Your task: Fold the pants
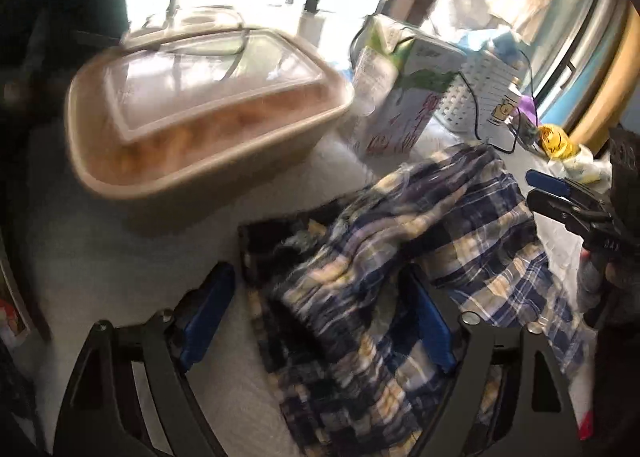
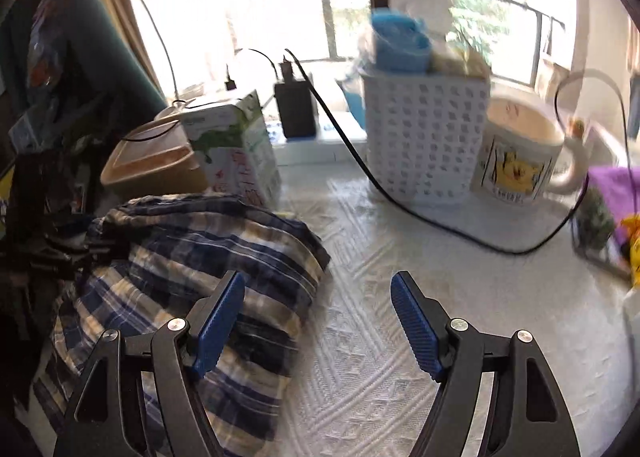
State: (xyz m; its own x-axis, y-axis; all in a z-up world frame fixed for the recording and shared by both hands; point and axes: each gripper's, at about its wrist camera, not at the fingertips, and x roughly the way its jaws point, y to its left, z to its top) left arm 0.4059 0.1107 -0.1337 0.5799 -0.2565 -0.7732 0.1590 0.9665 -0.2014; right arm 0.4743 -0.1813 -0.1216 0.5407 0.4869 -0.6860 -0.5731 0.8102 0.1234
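The pants [image 1: 420,257] are blue, white and yellow plaid and lie bunched on the white textured tablecloth [image 2: 380,337]. My left gripper [image 1: 320,289] is open just above them, its fingers to either side of a raised fold, not closed on it. My right gripper [image 2: 318,297] is open and empty; its left finger is over the right edge of the pants [image 2: 200,257], its right finger over bare cloth. The right gripper also shows at the right edge of the left wrist view [image 1: 560,197].
A tan food container with a clear lid [image 1: 200,113] sits left of the pants. Behind them stand a milk carton [image 2: 236,149], a white perforated basket [image 2: 424,137], a mug with a yellow cartoon [image 2: 516,153] and a black cable [image 2: 400,197]. Yellow and purple items [image 2: 624,209] lie at right.
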